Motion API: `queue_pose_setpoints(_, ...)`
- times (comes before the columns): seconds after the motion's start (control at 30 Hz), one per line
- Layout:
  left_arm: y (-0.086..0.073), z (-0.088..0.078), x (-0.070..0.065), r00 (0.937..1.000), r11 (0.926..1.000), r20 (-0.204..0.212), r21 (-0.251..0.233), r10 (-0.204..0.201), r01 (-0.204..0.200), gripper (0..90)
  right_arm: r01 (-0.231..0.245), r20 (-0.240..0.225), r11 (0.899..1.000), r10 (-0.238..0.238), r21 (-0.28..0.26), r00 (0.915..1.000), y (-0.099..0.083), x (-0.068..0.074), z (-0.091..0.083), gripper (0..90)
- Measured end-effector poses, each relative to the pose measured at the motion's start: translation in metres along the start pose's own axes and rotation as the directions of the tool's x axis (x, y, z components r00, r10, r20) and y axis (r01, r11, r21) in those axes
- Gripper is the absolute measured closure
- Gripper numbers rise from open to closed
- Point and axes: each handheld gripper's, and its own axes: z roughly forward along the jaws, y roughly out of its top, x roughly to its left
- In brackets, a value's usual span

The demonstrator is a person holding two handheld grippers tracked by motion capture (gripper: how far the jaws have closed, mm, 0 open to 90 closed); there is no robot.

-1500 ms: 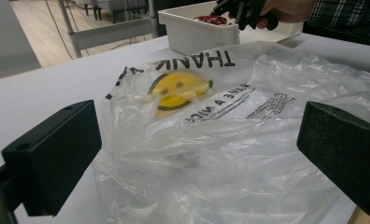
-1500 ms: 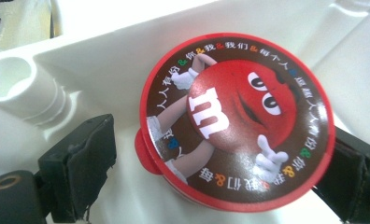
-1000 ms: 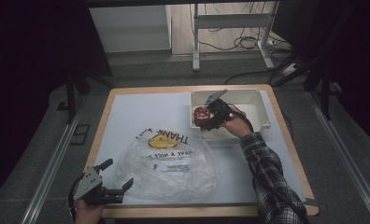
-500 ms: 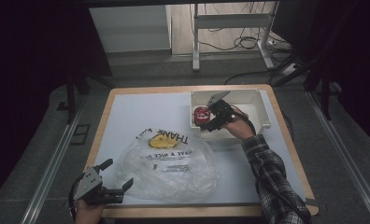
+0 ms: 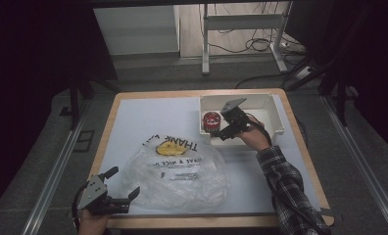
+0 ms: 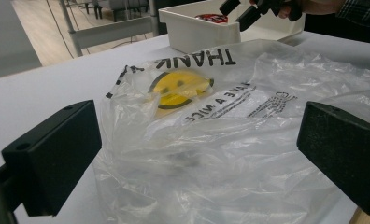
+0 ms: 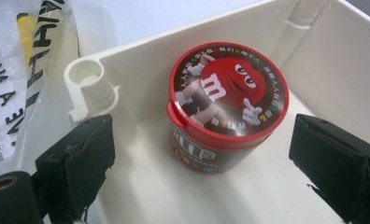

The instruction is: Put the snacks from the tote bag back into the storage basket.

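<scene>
The tub [image 7: 227, 105] stands upright in the near-left corner of the bin [image 7: 342, 60], close to the corner post and the left wall, red lid shut and facing up. In the high view the tub [image 5: 212, 120] sits just left of the right gripper [image 5: 227, 128].

The likeliest trouble is the left jaw fouling the bin wall or the corner post as the gripper goes down, since there is little room on that side; a nudge there could tip the tub or skid the whole bin across the table [image 5: 148, 117]. A grip taken high on the lid rim could also pop the flip lid or let the round body roll out of the pads (it looks smooth and slick).

The right gripper [image 7: 202, 163] has its jaws spread wide, one on each side of the tub and clear of it, holding nothing.

Well apart, at the near edge, the left gripper [image 6: 197, 163] is also wide open, its jaws flanking the bag [image 6: 248, 140] without pinching it.
</scene>
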Motion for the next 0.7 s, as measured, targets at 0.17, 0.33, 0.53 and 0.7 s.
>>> queue_pose_setpoints(0.17, 0.0, 0.0, 0.0, 1.0, 1.0, -0.001, 0.0, 0.0, 0.0, 0.0, 0.008, 0.009, 1.0, -0.008, -0.008, 0.9999, -0.004, 0.003, -0.003, 7.3)
queue_pose_setpoints(0.33, 0.0, 0.0, 0.0, 1.0, 1.0, -0.001, 0.0, 0.001, -0.001, 0.0, 0.011, 0.015, 1.0, -0.011, -0.016, 0.9998, -0.008, 0.008, -0.006, 7.2)
queue_pose_setpoints(0.53, 0.0, 0.0, 0.0, 1.0, 1.0, -0.001, -0.001, 0.001, -0.001, 0.0, 0.013, 0.019, 1.0, -0.012, -0.018, 0.9998, -0.01, 0.012, -0.009, 7.2)
queue_pose_setpoints(0.7, 0.0, 0.0, -0.001, 1.0, 1.0, 0.001, -0.001, 0.002, -0.002, 0.0, 0.008, 0.02, 1.0, -0.008, -0.018, 0.9998, -0.011, 0.014, -0.01, 7.2)
